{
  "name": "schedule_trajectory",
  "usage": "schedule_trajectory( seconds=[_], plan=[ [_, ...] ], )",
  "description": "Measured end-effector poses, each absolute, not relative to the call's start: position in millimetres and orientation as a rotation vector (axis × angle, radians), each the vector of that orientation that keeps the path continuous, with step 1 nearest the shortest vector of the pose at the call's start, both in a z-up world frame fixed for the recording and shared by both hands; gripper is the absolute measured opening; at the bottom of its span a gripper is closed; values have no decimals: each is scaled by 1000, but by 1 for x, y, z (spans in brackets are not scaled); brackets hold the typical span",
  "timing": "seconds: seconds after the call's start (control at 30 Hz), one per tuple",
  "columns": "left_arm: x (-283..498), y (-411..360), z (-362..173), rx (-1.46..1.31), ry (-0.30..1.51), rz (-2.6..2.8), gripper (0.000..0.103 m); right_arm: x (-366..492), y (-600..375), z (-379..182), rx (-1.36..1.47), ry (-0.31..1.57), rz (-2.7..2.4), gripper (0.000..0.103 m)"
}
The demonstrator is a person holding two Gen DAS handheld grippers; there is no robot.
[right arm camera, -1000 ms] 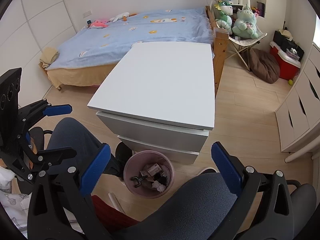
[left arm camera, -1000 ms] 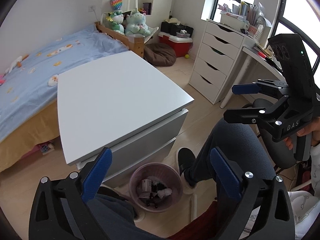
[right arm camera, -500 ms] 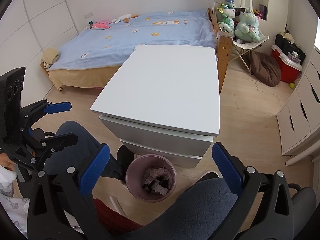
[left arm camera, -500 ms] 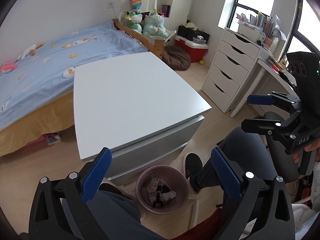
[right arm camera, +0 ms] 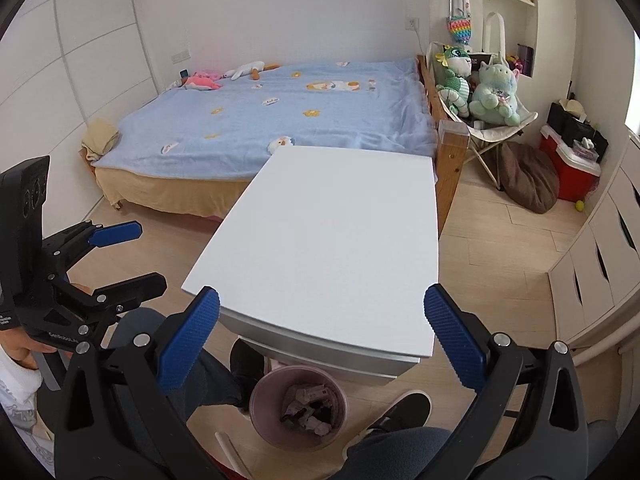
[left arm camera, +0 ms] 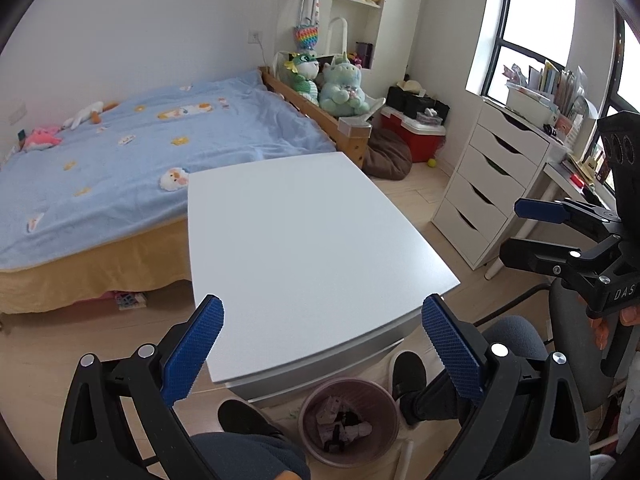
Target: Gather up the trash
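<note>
A pink trash bin [left arm camera: 349, 420] stands on the floor in front of the white table [left arm camera: 304, 240], between the person's feet. It holds crumpled paper and dark scraps [right arm camera: 308, 410]. The bin also shows in the right wrist view [right arm camera: 297, 411]. My left gripper [left arm camera: 322, 350] is open and empty, held above the table's near edge. My right gripper [right arm camera: 322, 334] is open and empty at about the same height. Each gripper shows in the other's view: the right one [left arm camera: 536, 232] at the right side, the left one [right arm camera: 124, 256] at the left side.
A bed with a blue cover [left arm camera: 132, 152] lies behind the table. A white drawer unit [left arm camera: 484, 196] and desk stand to the right. Plush toys [left arm camera: 340, 84], a brown beanbag [right arm camera: 528, 176] and a red cooler [right arm camera: 568, 172] sit in the far corner. The person's knees and shoes [left arm camera: 408, 372] flank the bin.
Both grippers have tilted upward and risen. The table and bed fill more of each view, and the bin has slid toward the bottom edge. Both grippers stay open.
</note>
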State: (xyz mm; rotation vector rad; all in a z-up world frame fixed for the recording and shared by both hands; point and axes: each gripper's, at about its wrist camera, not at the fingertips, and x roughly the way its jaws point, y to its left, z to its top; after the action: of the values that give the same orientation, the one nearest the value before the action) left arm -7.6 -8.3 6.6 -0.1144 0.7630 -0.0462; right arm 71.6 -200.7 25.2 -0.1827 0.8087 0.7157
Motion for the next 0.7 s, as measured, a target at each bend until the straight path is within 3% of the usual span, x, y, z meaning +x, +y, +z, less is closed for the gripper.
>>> schedule_trajectory(
  seconds=[0.7],
  plan=[
    [9,2,20,-138,725,-54,97,97,-189,37,-173,798,744,100]
  ],
)
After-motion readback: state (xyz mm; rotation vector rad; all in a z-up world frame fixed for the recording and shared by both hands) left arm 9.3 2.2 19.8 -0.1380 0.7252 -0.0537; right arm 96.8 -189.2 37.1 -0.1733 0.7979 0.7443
